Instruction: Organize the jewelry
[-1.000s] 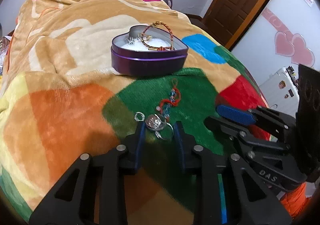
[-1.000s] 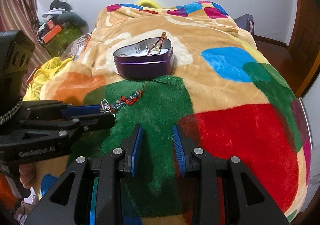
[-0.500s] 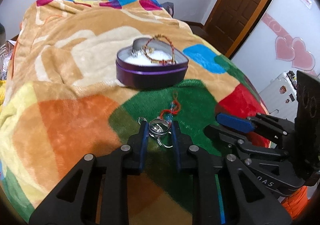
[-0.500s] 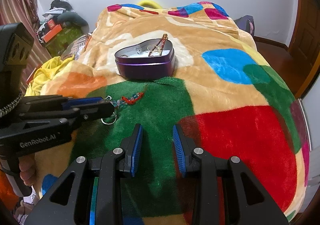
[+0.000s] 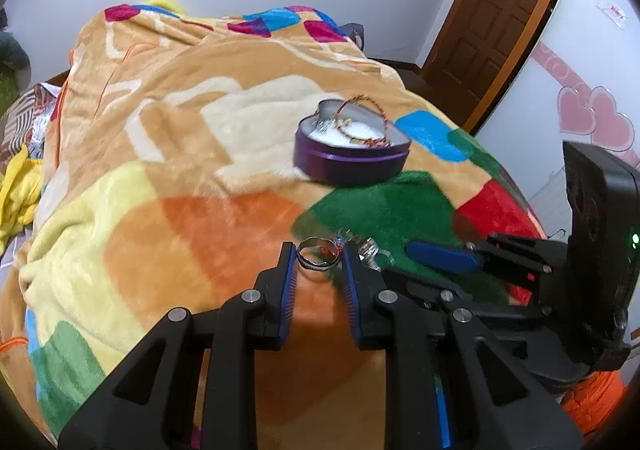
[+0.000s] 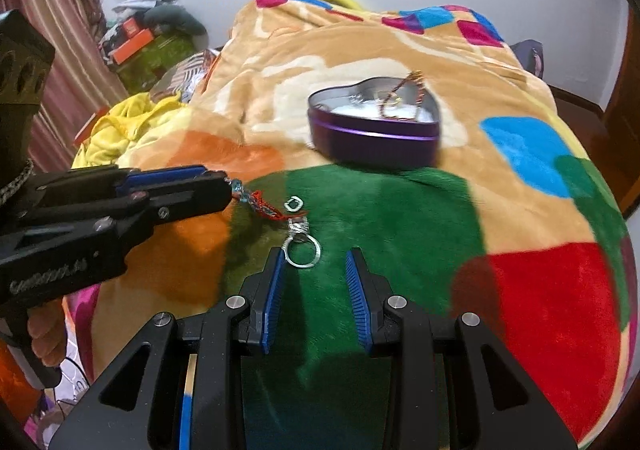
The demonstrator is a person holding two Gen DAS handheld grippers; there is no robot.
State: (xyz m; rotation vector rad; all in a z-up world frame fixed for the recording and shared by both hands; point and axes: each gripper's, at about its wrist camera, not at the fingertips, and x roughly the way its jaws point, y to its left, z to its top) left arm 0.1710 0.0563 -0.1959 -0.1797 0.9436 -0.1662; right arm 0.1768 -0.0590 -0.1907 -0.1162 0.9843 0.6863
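Note:
A purple heart-shaped tin (image 5: pixel 352 154) sits open on the colourful blanket, with a red-gold bracelet (image 5: pixel 362 122) and small silver pieces inside; it also shows in the right wrist view (image 6: pixel 376 138). My left gripper (image 5: pixel 318 260) is shut on a red beaded charm (image 6: pixel 264 206) with silver rings (image 6: pixel 303 250), lifted above the blanket; the rings dangle from it. A silver ring (image 5: pixel 318 256) shows between its fingers. My right gripper (image 6: pixel 314 274) is open and empty, just right of the dangling ring.
The blanket (image 6: pixel 400 230) covers a bed. Clothes and boxes (image 6: pixel 140 46) are piled at the left by a curtain. A wooden door (image 5: pixel 504 10) stands at the right. A yellow cloth (image 6: pixel 116 130) lies at the bed's left edge.
My left gripper closed on the charm and lifted it off the green patch, swinging left. The right gripper moved closer to the dangling rings.

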